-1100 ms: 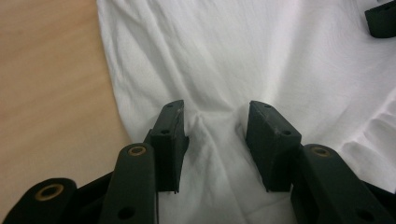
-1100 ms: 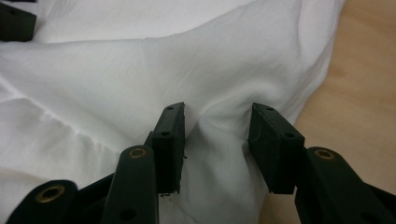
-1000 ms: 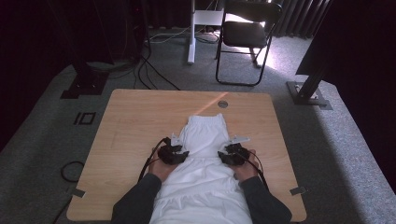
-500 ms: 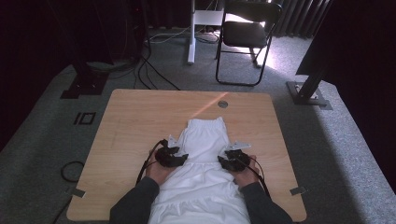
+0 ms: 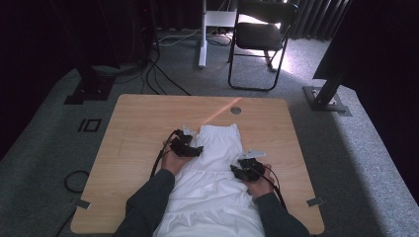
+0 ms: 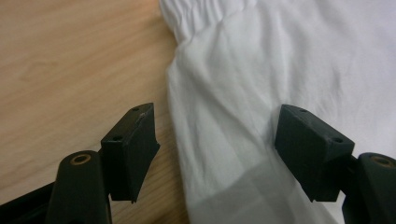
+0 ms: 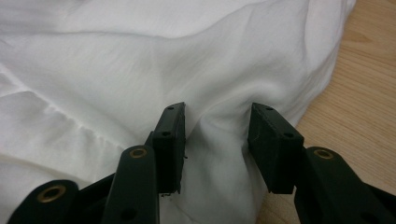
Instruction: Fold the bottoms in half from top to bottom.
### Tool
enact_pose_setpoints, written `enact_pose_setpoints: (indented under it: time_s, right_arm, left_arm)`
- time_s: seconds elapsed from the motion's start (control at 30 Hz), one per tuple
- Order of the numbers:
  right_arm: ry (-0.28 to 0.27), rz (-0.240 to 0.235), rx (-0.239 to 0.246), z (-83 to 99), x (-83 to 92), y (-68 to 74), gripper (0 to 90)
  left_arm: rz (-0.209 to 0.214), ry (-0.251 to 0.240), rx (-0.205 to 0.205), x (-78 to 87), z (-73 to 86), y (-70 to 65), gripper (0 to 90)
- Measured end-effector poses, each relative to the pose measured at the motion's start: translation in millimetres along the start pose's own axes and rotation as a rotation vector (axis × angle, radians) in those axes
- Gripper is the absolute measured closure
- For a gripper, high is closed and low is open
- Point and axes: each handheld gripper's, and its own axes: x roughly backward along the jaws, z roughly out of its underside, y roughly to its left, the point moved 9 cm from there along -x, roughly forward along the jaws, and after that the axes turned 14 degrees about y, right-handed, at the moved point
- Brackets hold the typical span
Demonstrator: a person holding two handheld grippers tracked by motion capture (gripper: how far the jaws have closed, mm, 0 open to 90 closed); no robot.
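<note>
Looking at frame centre, we see the white garment (image 5: 212,182) on the table (image 5: 138,123); left gripper (image 5: 190,148) just opened wide over its edge, right gripper (image 5: 245,170) pinching a fold

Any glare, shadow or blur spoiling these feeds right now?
High view: sunlight streak across the table, dark surroundings, white garment rather bright. Left gripper view: sharp, the gripper's shadow falls on the cloth low in the frame. Right gripper view: even light, garment folds readable, near jaws slightly soft.
</note>
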Motion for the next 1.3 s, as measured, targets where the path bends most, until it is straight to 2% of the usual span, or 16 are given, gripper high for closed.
enact_pose_setpoints:
  time_s: [0.1, 0.2, 0.3, 0.4, 0.47, 0.53, 0.6, 0.7, 0.83, 0.9, 0.93, 1.0, 1.1, 1.17, 1.2, 1.3]
  right_arm:
    - [-0.001, 0.0, 0.0, -0.1, 0.0, 0.0, 56.0]
    - [0.003, -0.002, 0.0, -0.2, 0.0, 0.2, 56.0]
    - [0.011, -0.001, 0.018, -0.5, 1.3, -0.8, 51.8]
    - [-0.043, -0.003, 0.001, -10.7, 15.8, -10.6, 47.2]
    - [-0.061, -0.004, -0.035, -23.6, 25.1, -22.2, 37.4]
    - [-0.082, 0.02, -0.041, -39.5, 28.0, -34.8, 36.2]
    - [-0.094, 0.024, -0.063, -55.2, 22.7, -45.4, 32.2]
    - [-0.053, -0.003, -0.097, -71.5, 1.3, -54.1, 27.7]
    - [0.054, 0.014, -0.108, -74.8, -29.8, -56.8, 25.1]
    - [0.094, 0.056, -0.149, -70.4, -36.8, -59.1, 28.6]
    - [0.098, 0.03, -0.165, -68.9, -38.8, -56.4, 29.6]
    - [0.091, 0.045, -0.152, -68.7, -39.2, -55.0, 31.4]
    - [0.097, 0.034, -0.102, -71.5, -38.0, -46.5, 60.0]
    - [0.093, -0.009, -0.117, -73.8, -38.3, -43.3, 83.1]
    - [0.089, -0.044, -0.137, -75.1, -39.4, -42.1, 84.7]
    - [0.085, -0.078, -0.153, -80.1, -40.8, -46.2, 85.8]
  left_arm:
    - [-0.003, -0.013, -0.017, -2.6, -1.6, -1.7, 30.5]
    - [0.013, -0.022, -0.044, -2.2, -1.8, -5.1, 38.2]
    - [0.048, -0.035, -0.057, -0.8, -1.3, -8.9, 58.2]
    - [0.08, -0.047, -0.047, -1.0, -0.9, -12.0, 73.3]
    - [0.082, -0.05, -0.04, -1.4, -1.3, -12.9, 76.4]
    - [0.081, -0.049, -0.034, -1.6, -1.7, -13.5, 77.6]
    - [0.081, -0.048, -0.035, -1.7, -1.8, -13.5, 77.7]
    - [0.081, -0.049, -0.037, -1.7, -1.8, -13.4, 77.8]
    - [0.08, -0.052, -0.032, -1.7, -1.5, -13.4, 77.7]
    - [0.082, -0.055, -0.02, -1.6, -1.0, -13.7, 77.8]
    - [0.079, -0.055, -0.018, -1.5, -0.9, -13.8, 77.9]
    - [0.077, -0.052, -0.006, -1.5, -1.1, -14.2, 78.1]
    - [0.09, -0.039, 0.013, -1.4, -1.4, -15.1, 81.1]
    - [0.111, -0.031, 0.033, -1.3, -1.8, -15.0, 84.0]
    - [0.116, -0.026, 0.041, -1.2, -2.5, -15.1, 84.8]
    - [0.091, -0.009, 0.014, 2.0, -7.2, -11.6, 86.6]
